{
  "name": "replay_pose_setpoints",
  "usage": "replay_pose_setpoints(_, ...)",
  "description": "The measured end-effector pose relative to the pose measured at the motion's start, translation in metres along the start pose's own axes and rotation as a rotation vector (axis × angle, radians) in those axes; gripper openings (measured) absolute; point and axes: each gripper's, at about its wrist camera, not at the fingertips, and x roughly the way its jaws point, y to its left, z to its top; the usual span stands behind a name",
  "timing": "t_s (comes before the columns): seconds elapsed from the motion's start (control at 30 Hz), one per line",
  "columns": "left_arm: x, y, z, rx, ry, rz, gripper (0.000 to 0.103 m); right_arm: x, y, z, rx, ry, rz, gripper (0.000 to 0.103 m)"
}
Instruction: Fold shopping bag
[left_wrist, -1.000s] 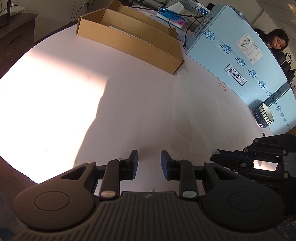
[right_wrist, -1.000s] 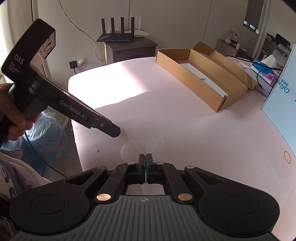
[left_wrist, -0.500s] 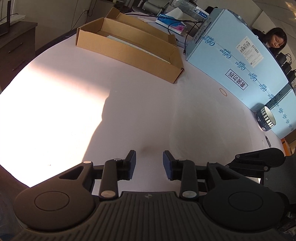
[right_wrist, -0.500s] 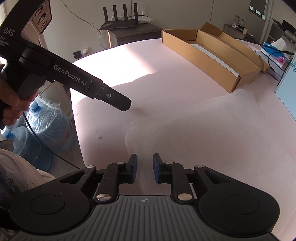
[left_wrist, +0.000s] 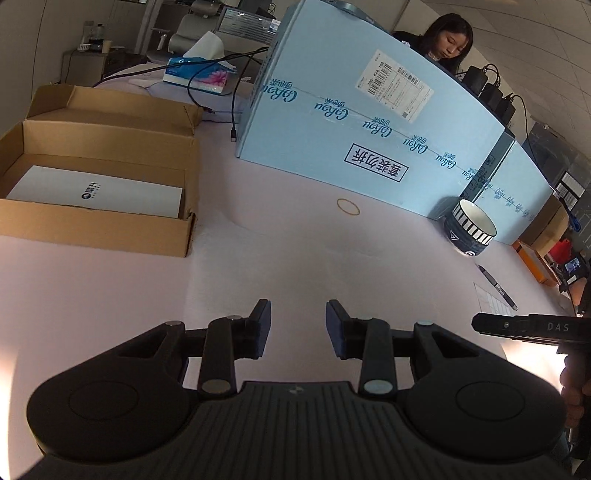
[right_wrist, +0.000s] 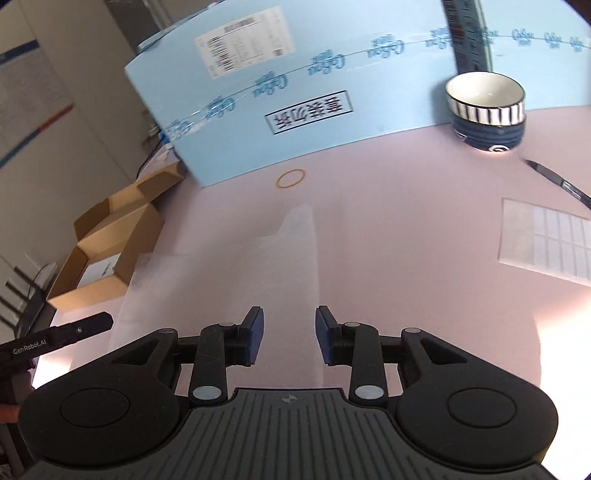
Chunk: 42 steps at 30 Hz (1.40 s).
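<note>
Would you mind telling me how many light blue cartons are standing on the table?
2. The large blue carton stands behind the rubber band; a second blue carton stands to its right, behind the striped bowl. More may be hidden beyond them.

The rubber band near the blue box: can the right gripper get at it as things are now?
Probably yes. The rubber band lies flat on bare tablecloth ahead of the right gripper, whose jaws are opening with nothing between them. Only the thin shopping bag lies between, flat.
</note>
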Motion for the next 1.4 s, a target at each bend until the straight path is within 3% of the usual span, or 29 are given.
replay_pose_setpoints(0.13,0.033,-0.001,0.009,0.025,0.037,0.086,0.030,0.002,-0.018,0.009,0.074,-0.031,0.007,0.041)
replay_pose_setpoints(0.3,0.048,0.007,0.008,0.031,0.068,0.148,0.030,0.031,-0.024,0.024,0.097,0.014,0.039,0.043)
replay_pose_setpoints(0.43,0.053,0.006,0.005,0.045,0.078,0.175,0.031,0.059,-0.021,0.034,0.092,0.056,0.075,0.054)
replay_pose_setpoints(0.63,0.051,0.000,0.007,0.008,0.088,0.193,0.031,0.088,-0.017,0.038,0.056,0.118,0.091,0.053)
replay_pose_setpoints(0.7,0.048,-0.003,0.007,-0.002,0.091,0.193,0.031,0.089,-0.014,0.040,0.017,0.138,0.098,0.046)
replay_pose_setpoints(0.77,0.046,-0.010,0.005,-0.005,0.098,0.185,0.031,0.092,-0.014,0.040,0.001,0.166,0.118,0.026)
replay_pose_setpoints(0.83,0.044,-0.018,0.003,0.001,0.110,0.173,0.033,0.096,-0.014,0.037,-0.007,0.205,0.148,0.014)
replay_pose_setpoints(0.93,0.045,-0.032,-0.003,0.061,0.130,0.171,0.042,0.094,-0.014,0.033,-0.019,0.212,0.152,0.003)
replay_pose_setpoints(1.1,0.040,-0.047,-0.009,0.100,0.151,0.162,0.043,0.073,-0.009,0.036,-0.121,0.162,0.070,0.000)
replay_pose_setpoints(1.4,0.052,-0.083,-0.020,0.152,0.194,0.104,0.047,0.052,-0.039,0.060,-0.271,0.127,-0.025,0.000)
